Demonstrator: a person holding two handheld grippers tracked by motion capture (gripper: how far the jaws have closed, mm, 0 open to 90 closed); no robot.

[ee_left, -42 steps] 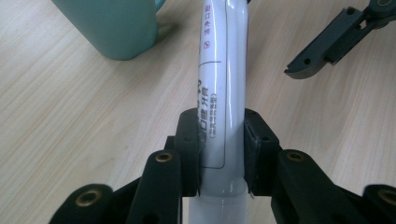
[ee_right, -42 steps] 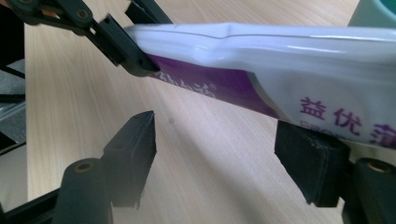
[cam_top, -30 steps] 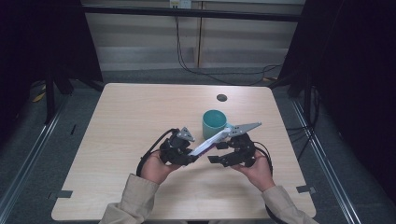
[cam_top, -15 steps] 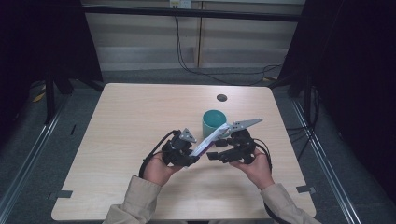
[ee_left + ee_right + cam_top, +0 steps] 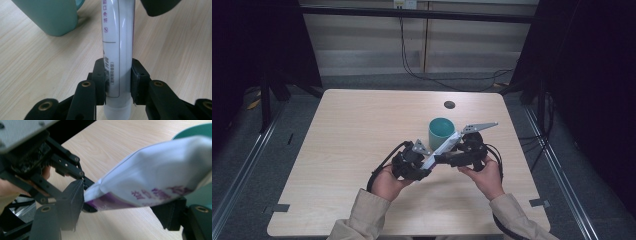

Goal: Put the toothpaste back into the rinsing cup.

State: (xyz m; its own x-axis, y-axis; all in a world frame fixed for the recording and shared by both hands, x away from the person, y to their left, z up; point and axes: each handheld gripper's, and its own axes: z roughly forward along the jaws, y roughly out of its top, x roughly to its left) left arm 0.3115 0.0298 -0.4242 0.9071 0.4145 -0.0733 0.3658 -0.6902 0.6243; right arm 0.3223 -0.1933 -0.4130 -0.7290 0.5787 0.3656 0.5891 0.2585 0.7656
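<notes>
left hand-held gripper (image 5: 117,82): clamped tight on the cap end of the white tube (image 5: 117,50), pads squeezing it from both sides, pretty solid grip

right hand-held gripper (image 5: 122,212): my jaws sit on either side of the flat crimped end of the same tube (image 5: 155,180); can't honestly tell if the pads are actually pressing it or just framing it

white tube: slung between my two grippers, up off the counter (image 5: 352,130), running diagonally from lower left to upper right in the high view (image 5: 439,152); purple print on it, too blurry to read

my hands: left hand (image 5: 387,182) and right hand (image 5: 487,175) both low near the front edge, sleeves coming in from the bottom

teal mug (image 5: 441,132): standing upright on the counter just behind the tube, really close to it; in the left gripper view it's off to the upper left (image 5: 50,15)

dark round spot (image 5: 449,104): on the counter further back, well apart from the mug
</notes>
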